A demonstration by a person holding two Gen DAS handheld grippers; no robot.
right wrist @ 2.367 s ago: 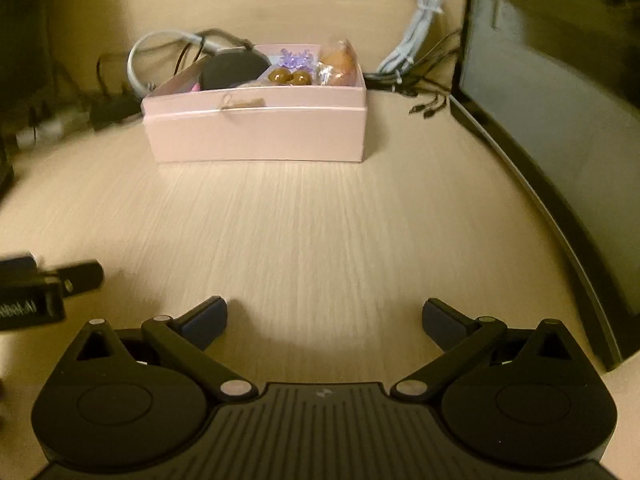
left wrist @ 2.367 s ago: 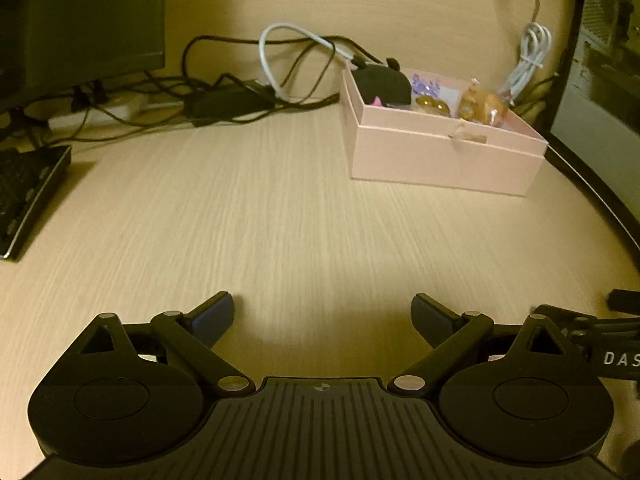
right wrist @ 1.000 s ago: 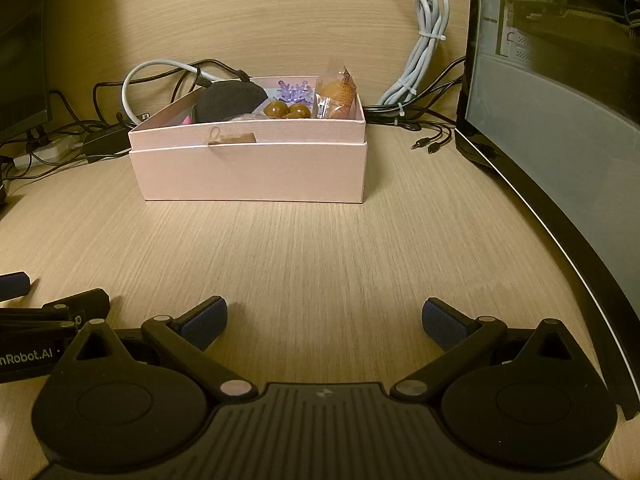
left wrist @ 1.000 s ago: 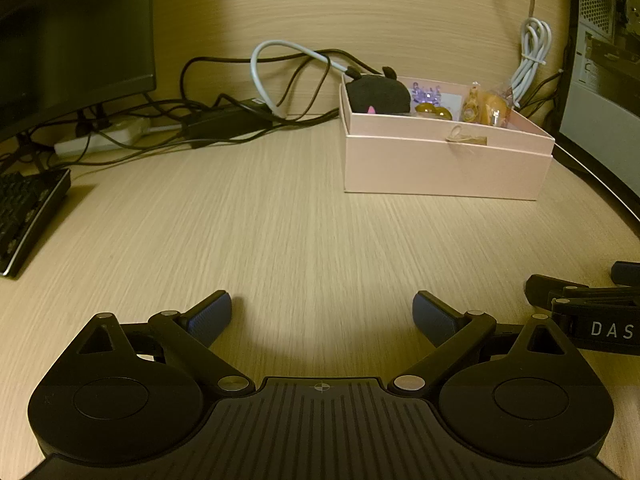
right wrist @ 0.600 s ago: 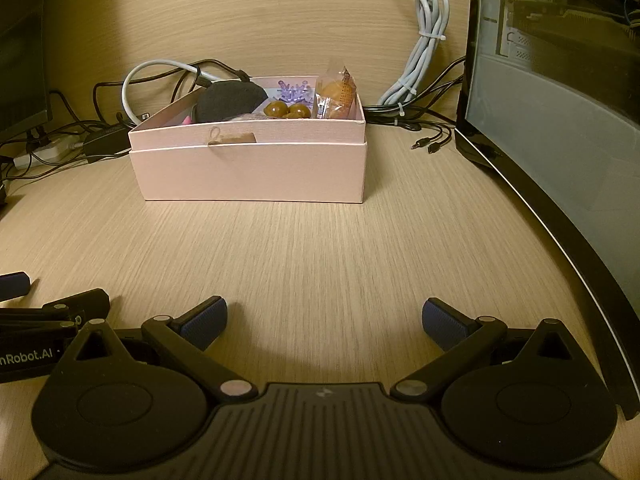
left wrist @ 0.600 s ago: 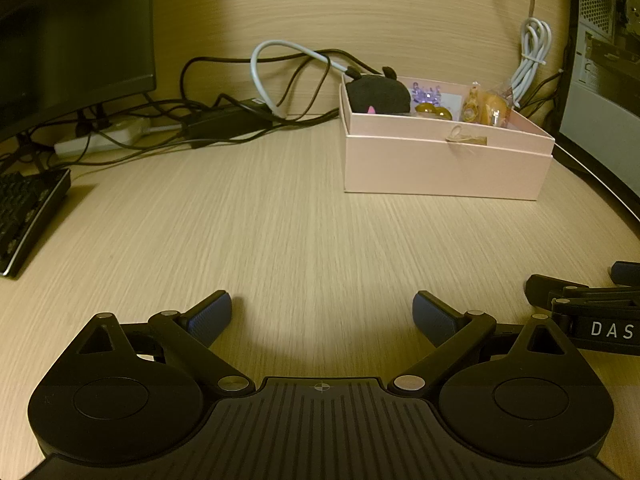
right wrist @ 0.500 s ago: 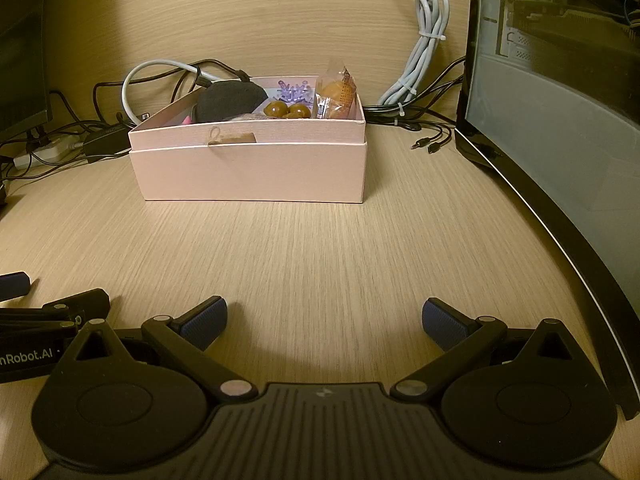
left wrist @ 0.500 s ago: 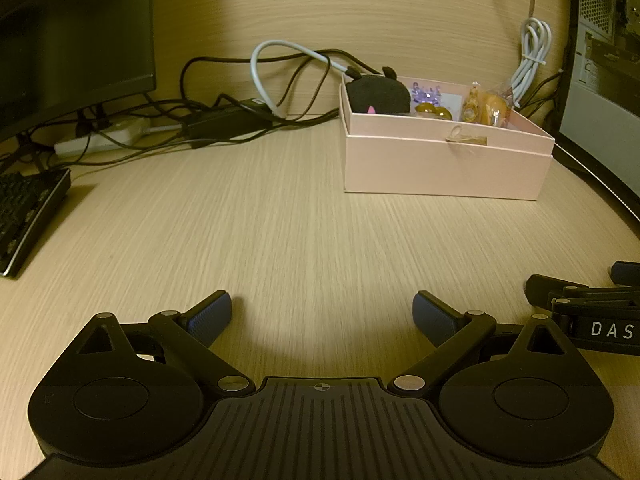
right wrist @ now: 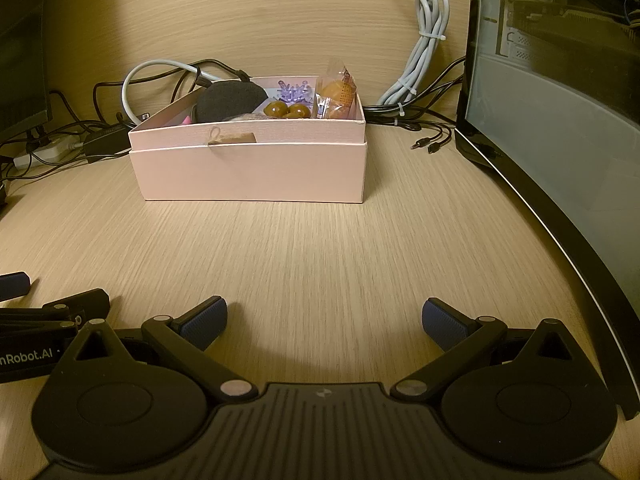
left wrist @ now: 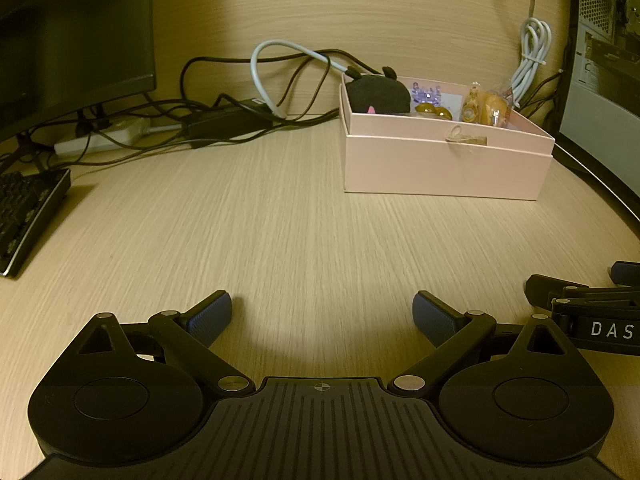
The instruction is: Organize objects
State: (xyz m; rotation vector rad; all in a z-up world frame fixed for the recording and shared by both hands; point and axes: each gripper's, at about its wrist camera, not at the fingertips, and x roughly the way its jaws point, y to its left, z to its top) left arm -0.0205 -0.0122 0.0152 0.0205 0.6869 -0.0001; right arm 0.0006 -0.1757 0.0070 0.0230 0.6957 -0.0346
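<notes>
Left gripper [left wrist: 322, 316] and right gripper [right wrist: 324, 320] resting spread wide, gripping nothing; pink box [right wrist: 248, 172] sitting ahead, holding black plush [right wrist: 228, 102], brown candies [right wrist: 286, 110], wrapped snack [right wrist: 336, 94].

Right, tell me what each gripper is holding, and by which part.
Nothing is held. The left gripper and the right gripper both stand open over the bare desk, well short of the pink box.

Both wrist cameras sit low, side by side, facing the pink box [left wrist: 444, 164].
</notes>
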